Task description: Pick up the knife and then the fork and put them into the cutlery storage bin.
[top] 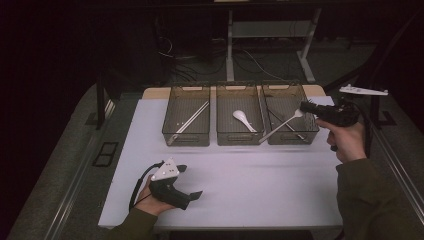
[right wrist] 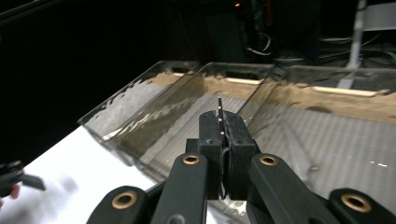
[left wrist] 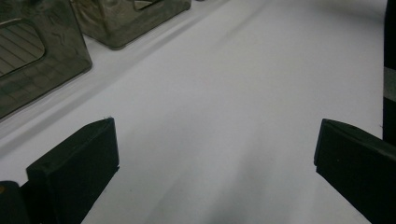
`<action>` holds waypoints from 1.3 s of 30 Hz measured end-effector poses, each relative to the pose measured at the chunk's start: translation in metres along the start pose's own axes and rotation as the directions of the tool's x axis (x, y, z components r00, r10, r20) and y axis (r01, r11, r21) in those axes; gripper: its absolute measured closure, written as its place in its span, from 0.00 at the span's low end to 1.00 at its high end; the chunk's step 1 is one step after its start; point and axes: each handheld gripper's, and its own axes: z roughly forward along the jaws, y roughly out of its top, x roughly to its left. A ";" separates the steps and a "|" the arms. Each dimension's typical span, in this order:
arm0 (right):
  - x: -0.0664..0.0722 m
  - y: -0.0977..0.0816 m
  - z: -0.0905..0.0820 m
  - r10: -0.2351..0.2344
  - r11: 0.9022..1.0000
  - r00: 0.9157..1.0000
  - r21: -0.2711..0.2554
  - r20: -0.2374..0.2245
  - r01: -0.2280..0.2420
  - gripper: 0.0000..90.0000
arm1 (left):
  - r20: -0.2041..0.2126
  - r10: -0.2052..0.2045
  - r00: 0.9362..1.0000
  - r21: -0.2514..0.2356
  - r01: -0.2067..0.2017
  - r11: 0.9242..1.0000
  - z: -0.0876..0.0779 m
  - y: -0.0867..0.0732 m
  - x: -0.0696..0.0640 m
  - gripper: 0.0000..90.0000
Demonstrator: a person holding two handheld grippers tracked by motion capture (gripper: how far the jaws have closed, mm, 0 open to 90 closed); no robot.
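The right gripper's [top: 306, 107] fingers [right wrist: 211, 135] are pressed together on the end of a metal spoon [top: 280, 126], whose thin edge pokes up between the pads in the right gripper view. In the high view the spoon slants away from the fingers toward 8 o'clock, its handle crossing the near wall of the right bin [top: 290, 136] and hanging over the white surface [top: 260, 185]. That bin sits at about 1 o'clock on the surface; a rod-like utensil already lies inside it.

The step in hand looks like dropping this spoon into the right bin. To do it well, I would lift the free end clear of the near wall first, swing the spoon until it runs along the bin's length, lower it close to the floor, and only then let go, so it neither catches the rim nor tips out.

The left gripper [top: 192, 182] rests at 7 o'clock near the front edge, its fingers [left wrist: 74, 172] spread wide with nothing between them.

The middle bin [top: 239, 137] holds a white spoon [top: 244, 120]; the left bin [top: 186, 137] holds a long metal utensil [top: 190, 121].
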 end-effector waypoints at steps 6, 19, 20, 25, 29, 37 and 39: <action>-0.016 0.017 -0.012 0.003 1.000 0.998 -0.016 0.065 -0.002 0.97 | 0.010 -0.012 1.000 0.002 0.012 1.000 0.000 -0.001 0.001 0.00; -0.052 0.025 -0.002 0.012 0.999 0.981 0.041 0.196 -0.021 0.97 | 0.023 -0.001 1.000 0.003 0.001 1.000 0.002 0.000 -0.001 0.00; -0.052 0.024 0.003 0.005 0.998 0.980 0.058 0.198 -0.017 0.97 | 0.023 0.002 1.000 0.002 -0.002 1.000 0.001 0.000 -0.001 0.00; -0.055 0.016 0.024 -0.004 0.993 0.979 0.117 0.202 -0.020 0.97 | 0.028 0.004 1.000 -0.001 -0.004 1.000 0.001 0.000 -0.001 0.00; -0.058 0.008 0.037 0.000 0.987 0.979 0.158 0.205 -0.033 0.97 | 0.035 0.011 0.999 -0.003 -0.011 1.000 0.001 0.001 -0.002 0.00; -0.070 -0.007 0.047 0.052 0.978 0.981 0.190 0.189 -0.089 0.97 | 0.047 0.010 0.999 0.006 -0.010 1.000 0.003 0.000 -0.002 0.00; -0.073 -0.008 0.046 0.064 0.976 0.980 0.195 0.189 -0.101 0.97 | 0.048 0.008 0.999 0.008 -0.009 1.000 0.004 0.000 -0.002 0.00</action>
